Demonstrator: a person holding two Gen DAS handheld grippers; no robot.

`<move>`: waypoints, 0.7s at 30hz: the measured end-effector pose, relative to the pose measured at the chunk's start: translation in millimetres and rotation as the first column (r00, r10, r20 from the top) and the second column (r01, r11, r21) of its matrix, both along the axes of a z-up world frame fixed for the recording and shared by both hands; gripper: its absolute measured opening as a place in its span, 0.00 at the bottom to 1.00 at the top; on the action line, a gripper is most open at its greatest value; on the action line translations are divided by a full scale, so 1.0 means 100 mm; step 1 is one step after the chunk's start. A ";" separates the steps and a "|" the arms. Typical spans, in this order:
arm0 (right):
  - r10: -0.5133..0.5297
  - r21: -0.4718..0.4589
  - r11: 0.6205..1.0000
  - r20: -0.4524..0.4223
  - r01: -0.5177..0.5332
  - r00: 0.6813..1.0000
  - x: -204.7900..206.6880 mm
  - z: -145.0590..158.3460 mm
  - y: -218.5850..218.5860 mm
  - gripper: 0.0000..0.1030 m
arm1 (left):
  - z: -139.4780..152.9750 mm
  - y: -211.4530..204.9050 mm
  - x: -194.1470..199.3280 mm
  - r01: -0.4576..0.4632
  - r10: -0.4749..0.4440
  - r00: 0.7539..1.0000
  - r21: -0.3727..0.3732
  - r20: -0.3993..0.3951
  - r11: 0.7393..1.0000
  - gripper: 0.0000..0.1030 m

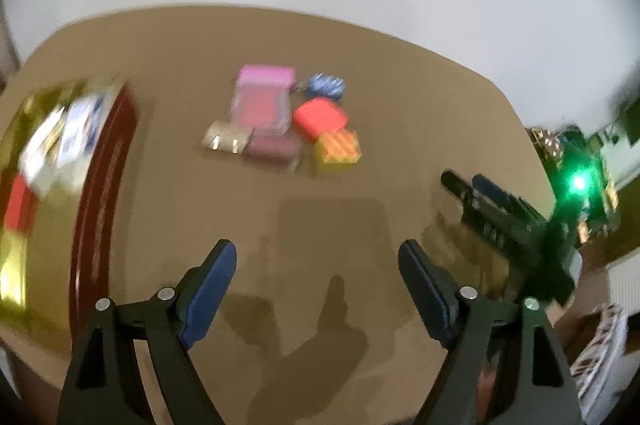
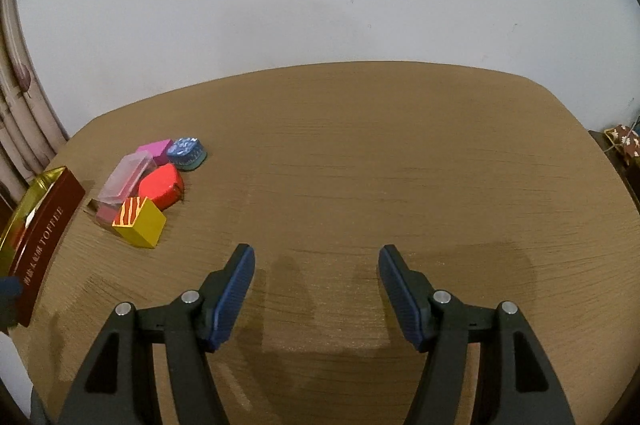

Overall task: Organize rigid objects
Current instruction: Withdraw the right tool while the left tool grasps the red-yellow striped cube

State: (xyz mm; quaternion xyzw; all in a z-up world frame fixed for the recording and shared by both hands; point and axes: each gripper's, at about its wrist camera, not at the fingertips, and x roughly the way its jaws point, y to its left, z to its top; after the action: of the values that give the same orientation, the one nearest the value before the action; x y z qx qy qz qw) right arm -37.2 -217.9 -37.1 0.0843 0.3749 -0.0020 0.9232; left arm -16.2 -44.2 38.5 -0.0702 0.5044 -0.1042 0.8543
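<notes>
A cluster of small boxes lies on the wooden table [image 2: 360, 165]: a yellow box with an orange striped top [image 2: 139, 222], a red rounded box [image 2: 160, 185], a clear lidded pink box [image 2: 126, 177], a magenta box [image 2: 156, 150] and a blue patterned tin [image 2: 187, 152]. They also show, blurred, in the left wrist view, with the red box [image 1: 319, 118] and yellow box [image 1: 338, 147]. A dark red and gold toffee tin [image 2: 38, 237] stands open at the left. My left gripper [image 1: 318, 281] is open and empty. My right gripper [image 2: 316, 285] is open and empty, and shows in the left wrist view [image 1: 472, 189].
A white wall stands behind the table. A curtain [image 2: 16, 97] hangs at the far left. A patterned box [image 2: 626, 141] sits off the table's right edge. The toffee tin [image 1: 48, 185] holds wrapped items in the left wrist view.
</notes>
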 end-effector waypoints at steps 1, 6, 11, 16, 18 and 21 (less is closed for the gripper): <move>0.000 0.004 1.000 0.004 0.000 1.000 -0.05 0.05 -0.05 0.64 | 0.01 -0.08 0.08 0.027 -0.027 1.000 0.006 0.005 1.000 0.76; -0.003 0.041 0.999 0.031 0.002 1.000 -0.15 0.13 -0.17 0.64 | -0.02 -0.35 0.42 0.100 -0.100 0.995 0.019 0.000 0.995 0.75; -0.006 0.071 0.997 0.056 0.002 0.998 -0.24 0.19 -0.26 0.64 | -0.15 -0.48 0.60 0.122 -0.123 0.992 0.109 0.002 0.986 0.75; -0.007 0.084 0.996 0.071 0.001 0.997 -0.28 0.22 -0.29 0.64 | -0.23 -0.46 0.69 0.120 -0.120 0.993 0.114 -0.009 0.986 0.75; -0.010 0.089 0.996 0.077 0.003 0.997 -0.30 0.23 -0.30 0.64 | -0.27 -0.45 0.72 0.121 -0.120 0.993 0.112 -0.019 0.986 0.74; -0.014 0.094 0.996 0.081 0.007 0.997 -0.30 0.23 -0.32 0.64 | -0.31 -0.44 0.72 0.124 -0.121 0.992 0.119 -0.031 0.985 0.70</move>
State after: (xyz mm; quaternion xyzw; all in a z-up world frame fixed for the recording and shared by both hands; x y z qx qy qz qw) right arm -67.6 -249.6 -13.8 0.1293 0.3361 0.0140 0.9328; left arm 56.2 -88.0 7.0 0.0117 0.5231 -0.1251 0.8429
